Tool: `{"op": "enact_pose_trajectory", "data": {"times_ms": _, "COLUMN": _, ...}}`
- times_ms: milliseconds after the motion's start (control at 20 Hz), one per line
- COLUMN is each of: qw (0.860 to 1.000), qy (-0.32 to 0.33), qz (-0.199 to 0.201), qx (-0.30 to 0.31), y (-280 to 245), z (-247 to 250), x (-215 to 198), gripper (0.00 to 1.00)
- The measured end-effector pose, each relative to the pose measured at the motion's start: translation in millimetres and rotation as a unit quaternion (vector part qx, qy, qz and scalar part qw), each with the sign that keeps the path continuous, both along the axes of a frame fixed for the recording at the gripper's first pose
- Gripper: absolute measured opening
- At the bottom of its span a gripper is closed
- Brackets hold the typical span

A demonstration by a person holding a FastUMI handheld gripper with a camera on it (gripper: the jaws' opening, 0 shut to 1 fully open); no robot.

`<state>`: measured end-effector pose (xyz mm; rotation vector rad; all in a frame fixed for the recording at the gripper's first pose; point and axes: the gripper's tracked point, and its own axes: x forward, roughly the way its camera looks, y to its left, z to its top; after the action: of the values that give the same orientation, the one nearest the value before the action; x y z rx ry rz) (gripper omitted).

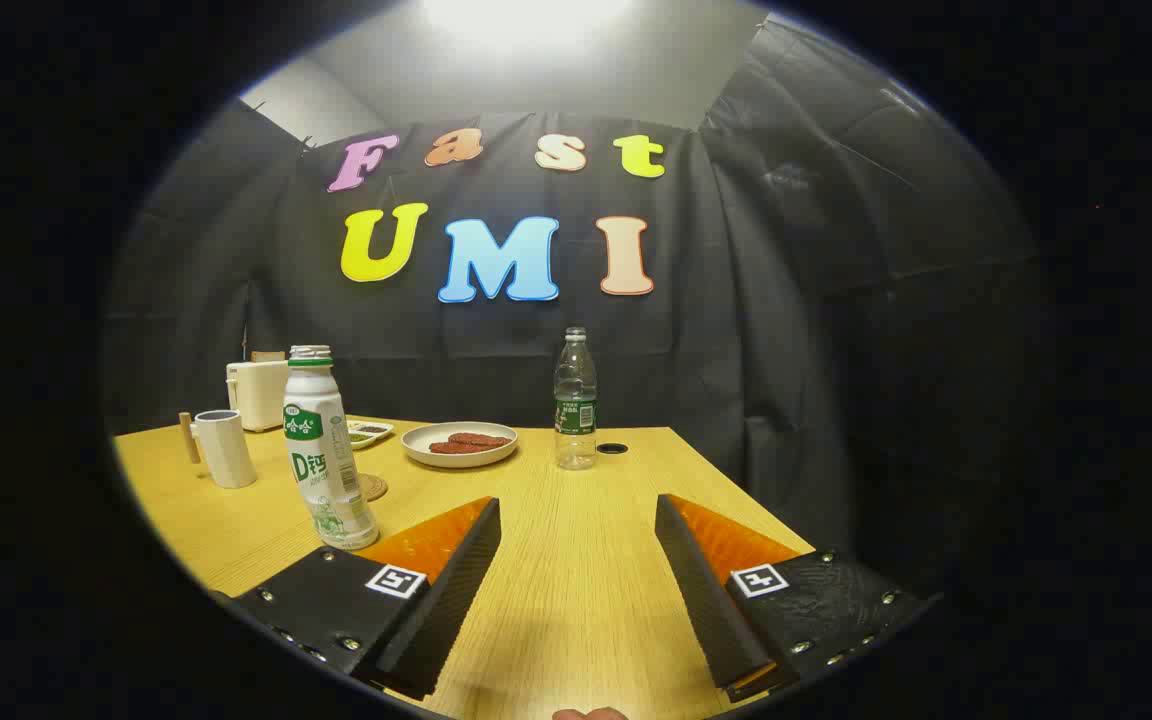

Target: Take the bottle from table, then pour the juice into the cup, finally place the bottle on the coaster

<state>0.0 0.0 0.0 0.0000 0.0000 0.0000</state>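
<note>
Gripper view | bottle (325, 450): white, green label, uncapped, upright, beside left finger | tool (576, 520): released

Coaster (373, 487) mostly hidden behind white bottle (325, 452), small dish (369, 432) contents too small to tell — bottle base partly behind a finger (436, 540) of the gripper (578, 527), fingers spread apart.
</note>
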Motion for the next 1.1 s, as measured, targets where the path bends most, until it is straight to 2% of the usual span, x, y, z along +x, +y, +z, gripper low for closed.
{"op": "enact_pose_trajectory", "data": {"times_ms": 1100, "qw": 1.0, "qy": -0.017, "qz": -0.003, "qx": 0.011, "y": -2.6, "z": 7.8, "x": 8.1, "gripper": 0.95}}
